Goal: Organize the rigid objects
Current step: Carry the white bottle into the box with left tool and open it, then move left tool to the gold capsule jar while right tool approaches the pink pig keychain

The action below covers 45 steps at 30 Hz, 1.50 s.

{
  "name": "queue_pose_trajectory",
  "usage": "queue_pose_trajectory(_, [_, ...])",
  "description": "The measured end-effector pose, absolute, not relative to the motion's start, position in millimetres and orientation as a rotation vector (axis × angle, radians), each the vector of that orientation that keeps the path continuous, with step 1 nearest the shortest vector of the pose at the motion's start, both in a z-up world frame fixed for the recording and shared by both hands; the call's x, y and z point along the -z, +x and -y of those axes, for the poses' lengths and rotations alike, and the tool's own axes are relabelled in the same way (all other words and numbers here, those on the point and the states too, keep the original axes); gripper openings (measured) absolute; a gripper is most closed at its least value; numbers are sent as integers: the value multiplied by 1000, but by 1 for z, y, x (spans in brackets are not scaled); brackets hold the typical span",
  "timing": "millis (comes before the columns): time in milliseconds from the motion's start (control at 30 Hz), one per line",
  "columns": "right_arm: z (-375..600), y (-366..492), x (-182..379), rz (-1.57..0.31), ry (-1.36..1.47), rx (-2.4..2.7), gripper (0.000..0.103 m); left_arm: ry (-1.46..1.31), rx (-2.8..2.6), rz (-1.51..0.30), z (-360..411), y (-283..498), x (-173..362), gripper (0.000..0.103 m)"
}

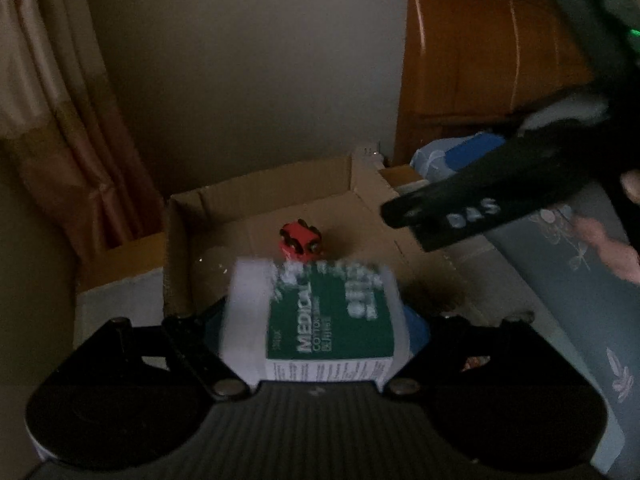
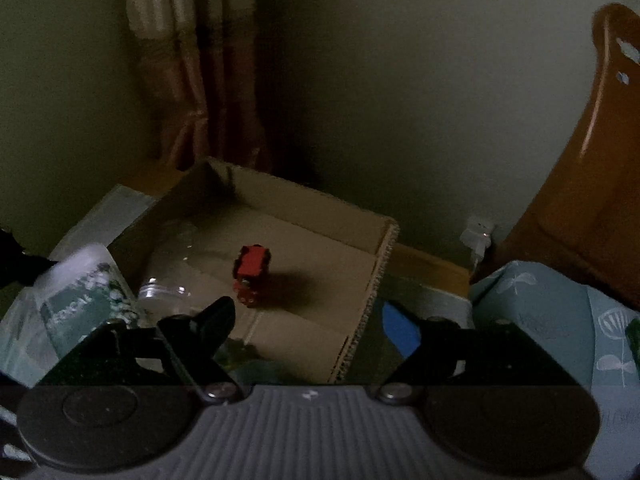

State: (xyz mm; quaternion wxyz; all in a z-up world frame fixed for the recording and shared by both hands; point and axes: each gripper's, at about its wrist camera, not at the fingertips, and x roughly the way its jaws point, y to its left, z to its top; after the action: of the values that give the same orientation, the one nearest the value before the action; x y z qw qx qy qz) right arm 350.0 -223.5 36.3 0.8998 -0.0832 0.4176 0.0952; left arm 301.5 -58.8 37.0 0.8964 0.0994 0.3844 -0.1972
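Step in hand: carrying an item to the box. The left gripper [image 1: 320, 320] has its fingers clamped on a medical cotton container [image 1: 316, 320], white with a green "MEDICAL COTTON" label, held on its side just at the near edge of the cardboard box [image 1: 260, 184]. The container is blurred, so it reads as in motion, and judging by the right wrist view [image 2: 86, 300] it sits at the box's left near corner, not yet over the floor of it. Box is open-topped and already has a red toy car [image 2: 252, 276] standing near the middle and a clear plastic jar [image 2: 168, 276] lying at the left side, hard to make out in the dim light. The right gripper [image 2: 316, 320] has its fingers spread wide with nothing between them, hovering over the near wall of the box; from the left wrist view it shows as a black body [image 1: 472, 208] up at the right, above the box's right rim. A blue patterned bedspread [image 2: 560, 320] is to the right, wooden headboard [image 1: 480, 60] behind, curtain [image 2: 192, 60] at the back. Next move, as I judge it: bring the container forward over free box floor, clear of the jar and the car, lower it, then open the fingers. Keep the right gripper out of the drop path. Free space looks best on the right half of the box.
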Motion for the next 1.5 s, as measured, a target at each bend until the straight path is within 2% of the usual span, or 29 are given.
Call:
queue_pose_trajectory(67, [226, 348, -35, -865, -160, -200, 87, 195, 356, -780, 58, 304, -35, 98])
queue_pose_trajectory(100, [227, 346, -34, -868, -155, -202, 87, 188, 344, -770, 57, 305, -35, 99])
queue_pose_trajectory(633, [220, 274, -29, -842, -119, -267, 89, 168, 344, -734, 37, 256, -32, 100])
queue_pose_trajectory(767, [226, 250, -24, -821, -85, -256, 93, 161, 327, -715, 35, 239, -28, 100])
queue_pose_trajectory(1200, [257, 193, 30, -837, -22, -164, 94, 123, 270, -759, 29, 213, 26, 100])
queue_pose_trajectory(1500, [267, 164, 69, -871, 16, -124, 94, 89, 250, -812, 33, 222, 58, 100])
